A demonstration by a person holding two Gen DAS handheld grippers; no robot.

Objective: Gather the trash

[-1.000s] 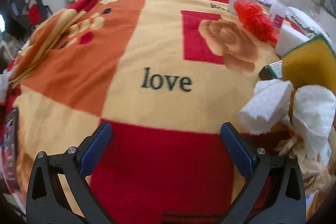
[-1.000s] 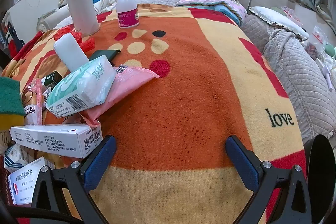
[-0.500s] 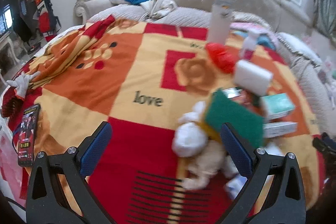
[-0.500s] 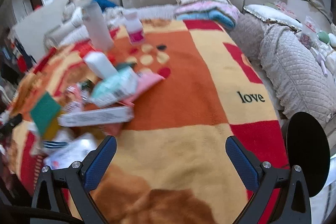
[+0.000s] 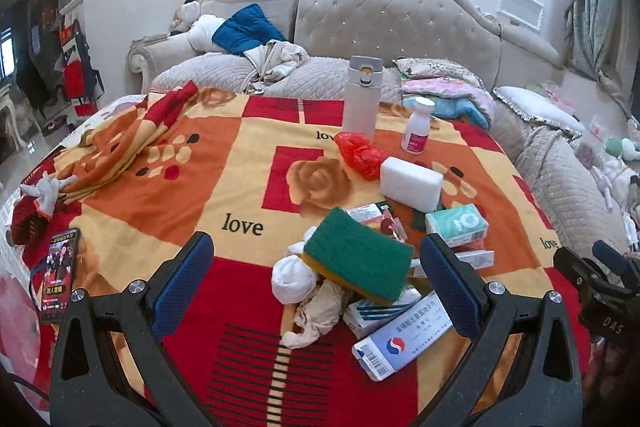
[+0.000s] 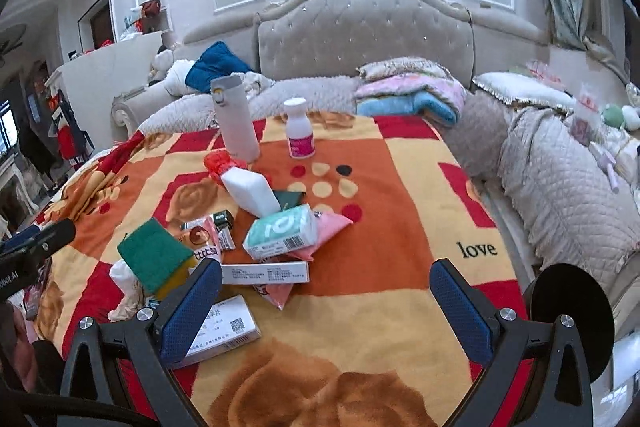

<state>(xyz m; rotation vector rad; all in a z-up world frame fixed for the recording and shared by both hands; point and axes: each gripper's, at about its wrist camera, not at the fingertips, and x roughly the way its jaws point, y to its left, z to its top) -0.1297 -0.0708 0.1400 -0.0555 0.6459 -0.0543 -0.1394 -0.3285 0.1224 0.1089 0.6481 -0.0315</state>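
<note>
A pile of clutter lies on the red, orange and yellow blanket (image 5: 168, 203). It holds crumpled white tissues (image 5: 294, 277), a green and yellow sponge (image 5: 356, 259), a red plastic wad (image 5: 360, 155), medicine boxes (image 5: 404, 343), a teal tissue pack (image 5: 456, 225) and a pink wrapper (image 6: 332, 227). My left gripper (image 5: 318, 287) is open and empty, raised above and in front of the tissues. My right gripper (image 6: 326, 311) is open and empty, raised near the bed's front edge, with a white box (image 6: 224, 327) beside its left finger.
A white thermos (image 5: 362, 99) and a white pill bottle (image 5: 416, 127) stand at the pile's far side, with a white foam block (image 5: 410, 183) near them. A phone (image 5: 60, 275) lies at the blanket's left edge. Pillows and the headboard (image 6: 364, 31) are behind. A black round object (image 6: 572, 331) sits at the right.
Both grippers have pulled back and up from the blanket, so the whole pile and bed now show. Both stayed open and empty.
</note>
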